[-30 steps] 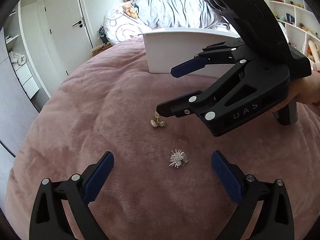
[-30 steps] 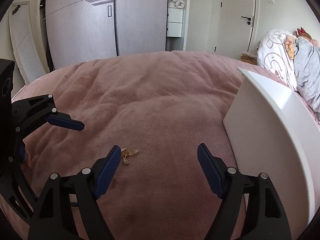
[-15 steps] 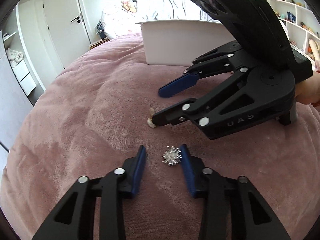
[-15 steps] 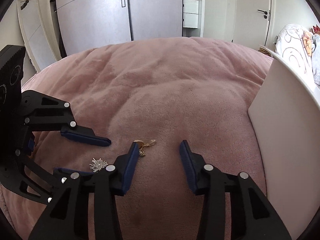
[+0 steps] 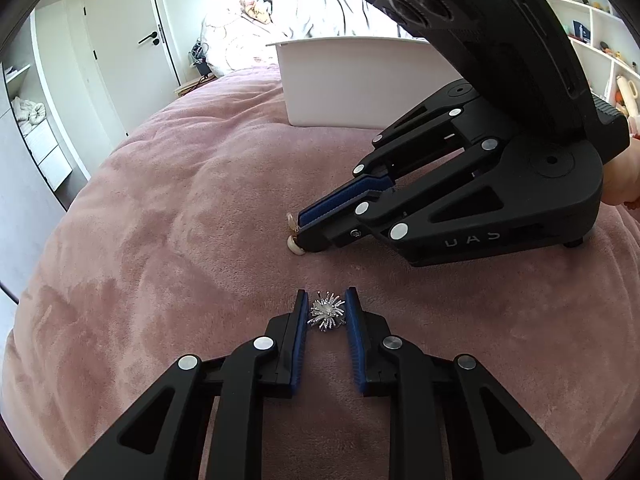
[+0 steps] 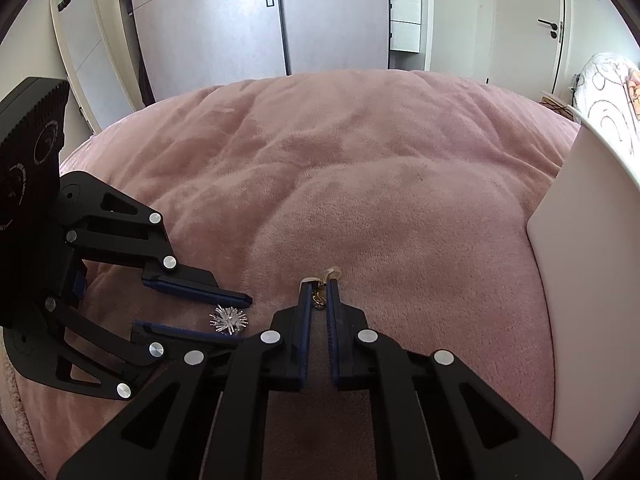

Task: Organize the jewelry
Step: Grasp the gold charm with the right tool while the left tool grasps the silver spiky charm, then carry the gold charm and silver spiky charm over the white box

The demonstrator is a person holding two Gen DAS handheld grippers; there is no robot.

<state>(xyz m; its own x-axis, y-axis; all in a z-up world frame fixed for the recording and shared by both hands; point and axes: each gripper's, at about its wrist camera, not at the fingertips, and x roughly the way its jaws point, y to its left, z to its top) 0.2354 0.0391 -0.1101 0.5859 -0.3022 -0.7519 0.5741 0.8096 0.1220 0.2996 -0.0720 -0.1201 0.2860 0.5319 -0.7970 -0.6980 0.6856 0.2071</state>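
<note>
— so where does the tidying stand, from where you are?

— early, i'd say. the pink blanket [image 6: 380, 184] on the bed carries everything, and the white box [image 5: 360, 80] at its far side, which i take to be where the jewelry goes, shows me only its outer wall; i can't tell what's inside it.

— and the two grippers?

— both are down on the blanket, close together. the right gripper [image 6: 320, 296] has its jaws pressed together on the gold pearl earring [image 6: 319, 300], with the pearl ends poking out past the tips. the left gripper [image 5: 327, 312] has jaws closing around the silver spiky brooch [image 5: 326, 312]; the spikes seem to touch the blue pads, so i'd call it pinched, just about.

— lifted yet?

— no. both pieces lie on the blanket, well apart from the box. picking up looks nearly done; carrying over and dropping in is all left.
</note>
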